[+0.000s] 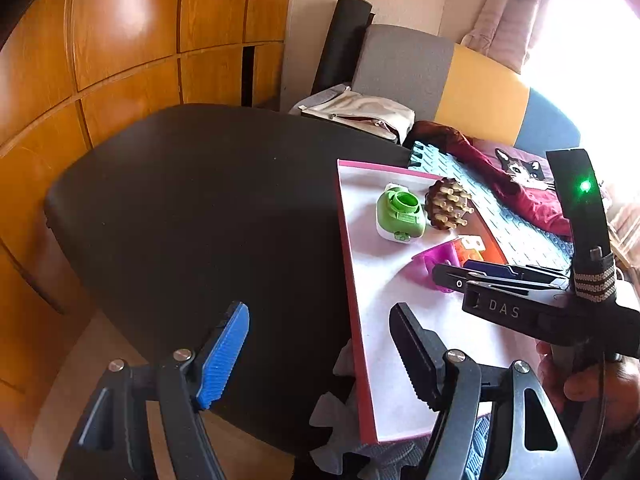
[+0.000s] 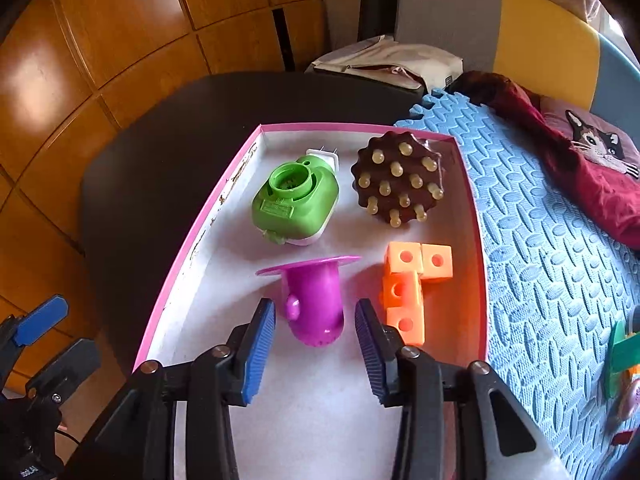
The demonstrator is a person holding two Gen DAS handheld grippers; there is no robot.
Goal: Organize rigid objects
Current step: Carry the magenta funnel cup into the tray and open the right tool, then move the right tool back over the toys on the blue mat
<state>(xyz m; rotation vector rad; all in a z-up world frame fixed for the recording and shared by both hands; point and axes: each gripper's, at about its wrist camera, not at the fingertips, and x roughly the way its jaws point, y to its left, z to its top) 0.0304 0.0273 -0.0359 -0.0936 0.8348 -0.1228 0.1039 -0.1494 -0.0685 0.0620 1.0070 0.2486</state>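
Observation:
A shallow pink-rimmed box [image 2: 192, 240] with a white floor holds a green plug-in device [image 2: 296, 204], a brown knobbed massager [image 2: 400, 178], orange linked cubes [image 2: 408, 280] and a purple flanged piece [image 2: 310, 284]. My right gripper [image 2: 315, 312] straddles the purple piece lying on the box floor. A gap shows on each side, so the pads do not press on it. In the left wrist view the right gripper [image 1: 456, 278] reaches into the box at the purple piece [image 1: 434, 258]. My left gripper [image 1: 320, 316] stands open and holds nothing, over the box's near left rim [image 1: 352, 280].
The box rests partly on a black table [image 1: 200, 200] and a blue foam mat [image 2: 540, 240]. A dark red cloth with a cat picture [image 2: 592, 152] lies on the mat, with small toys [image 2: 624, 356] at its right edge. A beige bag [image 2: 384, 64] sits behind the table.

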